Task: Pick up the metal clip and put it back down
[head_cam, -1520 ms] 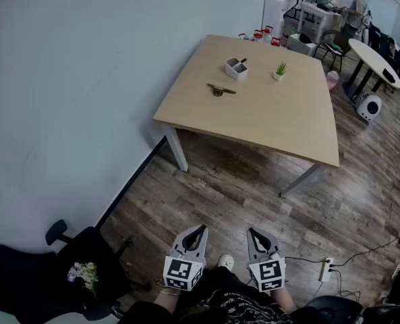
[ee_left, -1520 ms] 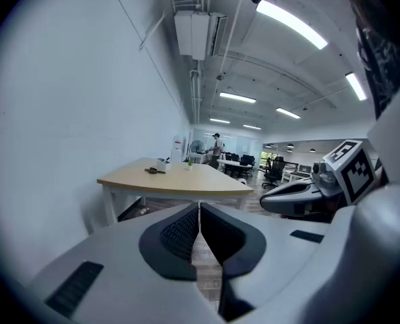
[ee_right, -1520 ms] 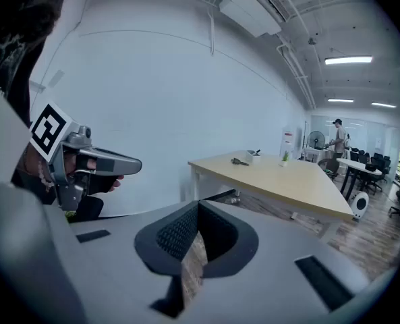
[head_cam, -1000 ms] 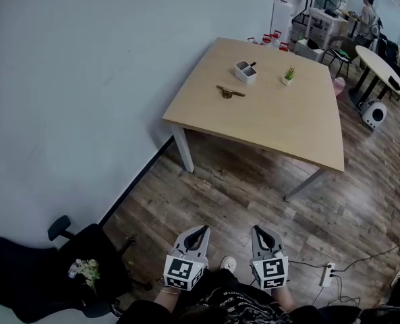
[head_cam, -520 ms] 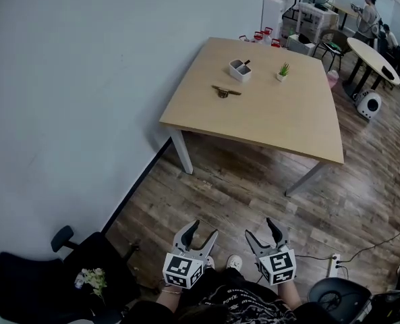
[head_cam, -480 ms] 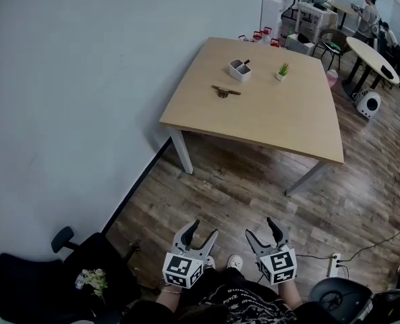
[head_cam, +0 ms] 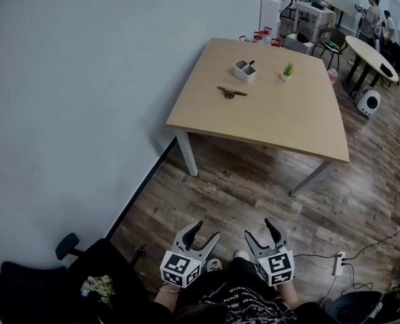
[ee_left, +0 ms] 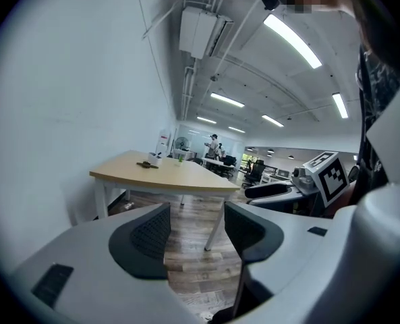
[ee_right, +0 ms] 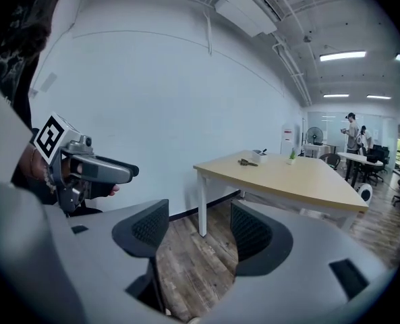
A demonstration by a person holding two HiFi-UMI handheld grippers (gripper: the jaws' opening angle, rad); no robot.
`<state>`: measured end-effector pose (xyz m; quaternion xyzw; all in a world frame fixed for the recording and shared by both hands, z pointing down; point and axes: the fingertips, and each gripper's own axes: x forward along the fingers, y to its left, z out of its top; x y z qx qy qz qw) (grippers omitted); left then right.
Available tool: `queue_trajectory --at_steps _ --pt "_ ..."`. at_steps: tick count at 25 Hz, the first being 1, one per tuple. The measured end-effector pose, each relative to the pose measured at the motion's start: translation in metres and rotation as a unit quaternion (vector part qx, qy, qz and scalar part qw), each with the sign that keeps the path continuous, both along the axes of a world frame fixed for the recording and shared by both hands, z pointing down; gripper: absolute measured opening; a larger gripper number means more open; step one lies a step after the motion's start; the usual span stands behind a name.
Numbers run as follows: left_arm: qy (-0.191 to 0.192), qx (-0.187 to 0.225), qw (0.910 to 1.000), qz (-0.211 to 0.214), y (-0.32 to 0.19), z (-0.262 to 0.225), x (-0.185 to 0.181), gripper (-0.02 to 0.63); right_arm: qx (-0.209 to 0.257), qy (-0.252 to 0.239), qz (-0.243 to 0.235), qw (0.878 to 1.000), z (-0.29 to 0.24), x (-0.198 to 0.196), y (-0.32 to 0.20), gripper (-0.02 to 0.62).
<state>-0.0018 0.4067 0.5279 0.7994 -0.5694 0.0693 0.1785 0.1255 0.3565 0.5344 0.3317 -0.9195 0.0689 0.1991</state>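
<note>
The metal clip lies on the far left part of the light wooden table, small and dark. It also shows far off in the left gripper view as the clip and in the right gripper view as the clip. My left gripper and right gripper hang side by side over the wooden floor, close to my body and well short of the table. Both stand open with nothing between the fingers, as seen in the left gripper and right gripper views.
A white holder and a small potted plant stand behind the clip. A black office chair with flowers is at my left by the wall. A power strip lies on the floor at right. Two people stand at the far back.
Both grippers' jaws went from shut to open. The head view has shifted slightly; the grippers stay low near my body.
</note>
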Motion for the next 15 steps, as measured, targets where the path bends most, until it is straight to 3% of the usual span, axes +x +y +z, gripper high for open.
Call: queue_trajectory --at_steps 5,10,15 --pt "-0.001 0.0 1.0 -0.005 -0.016 0.003 -0.008 0.242 -0.001 0.005 -0.008 1.0 0.001 -0.013 -0.016 0.302" --pt "-0.009 0.011 0.9984 -0.054 -0.053 0.002 -0.022 0.242 0.001 0.01 -0.028 1.0 0.008 -0.022 -0.056 0.302" --pt "-0.012 0.016 0.9972 -0.072 -0.103 0.001 -0.024 0.242 -0.009 0.001 -0.048 0.999 0.011 -0.032 -0.114 0.302"
